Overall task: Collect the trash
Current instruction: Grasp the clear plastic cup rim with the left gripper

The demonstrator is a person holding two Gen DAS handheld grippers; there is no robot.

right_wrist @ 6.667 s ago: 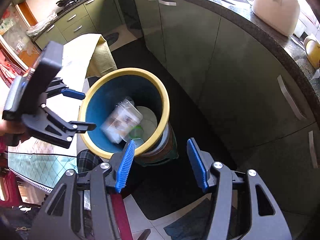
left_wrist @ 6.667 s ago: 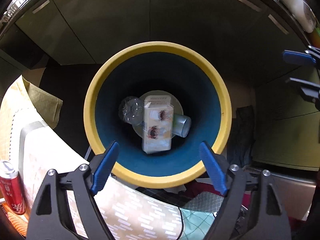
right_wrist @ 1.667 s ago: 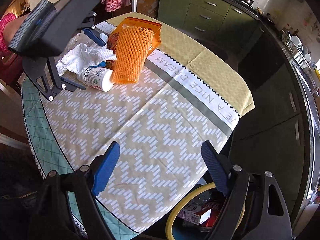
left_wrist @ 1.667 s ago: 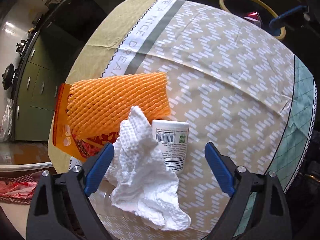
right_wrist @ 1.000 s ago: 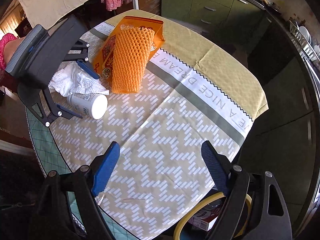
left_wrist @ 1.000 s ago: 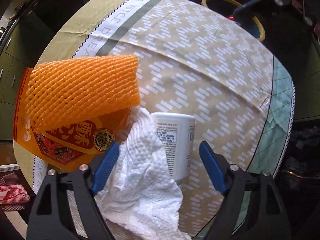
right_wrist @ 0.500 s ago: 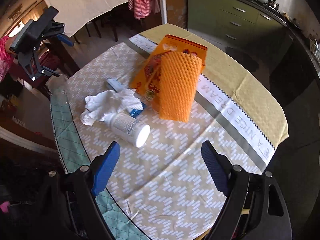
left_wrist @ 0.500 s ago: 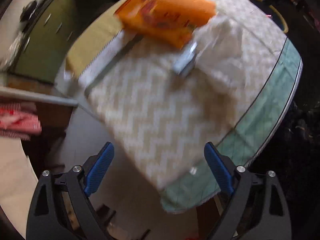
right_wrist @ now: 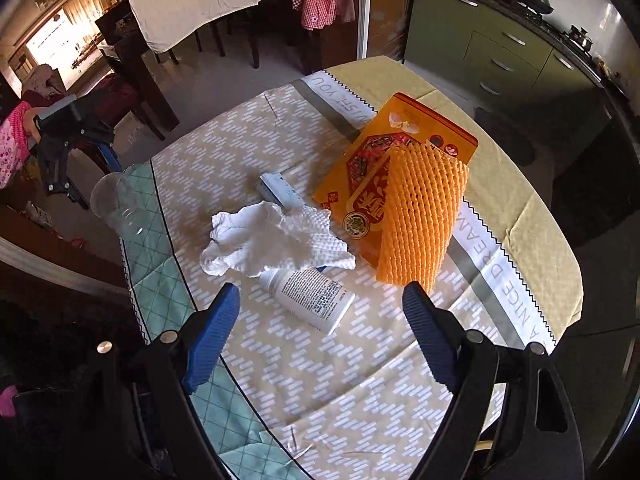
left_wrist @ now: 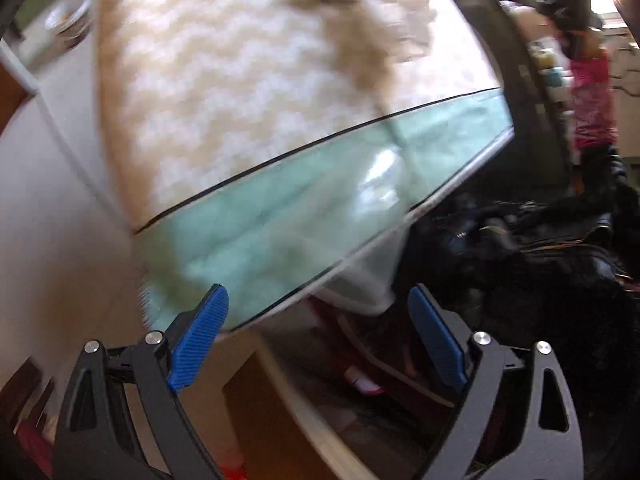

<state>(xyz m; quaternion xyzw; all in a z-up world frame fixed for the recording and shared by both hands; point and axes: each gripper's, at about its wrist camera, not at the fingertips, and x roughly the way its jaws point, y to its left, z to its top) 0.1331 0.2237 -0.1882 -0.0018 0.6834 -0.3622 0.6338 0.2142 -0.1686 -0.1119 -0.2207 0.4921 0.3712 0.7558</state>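
Right gripper: our right two-finger gripper with blue pads (right_wrist: pixel 320 332) hangs over the near edge of the round table with the beige zigzag cloth (right_wrist: pixel 280 360), jaws spread wide, nothing between them.

Left gripper: our left black gripper with blue pads (left_wrist: pixel 318 336) is off past the table's green-bordered edge, jaws wide apart and empty (that view is badly smeared).

White plastic bottle: the white cylinder with a printed label (right_wrist: pixel 310 298) lies on its side, right ahead of the right gripper's open jaws.

Paper towel: a crumpled white textured paper towel (right_wrist: pixel 276 240) sits just behind the bottle, touching it and covering its far end.

Foam net: an orange foam mesh sleeve (right_wrist: pixel 420 220) is draped over a flat orange printed package (right_wrist: pixel 432 132), right of the towel.

Clear cup: a transparent plastic cup (right_wrist: pixel 116 204) lies on the green border at the table's left edge, near the left gripper.

Small grey-blue flat item (right_wrist: pixel 280 190): behind the towel; we can't tell what it is.
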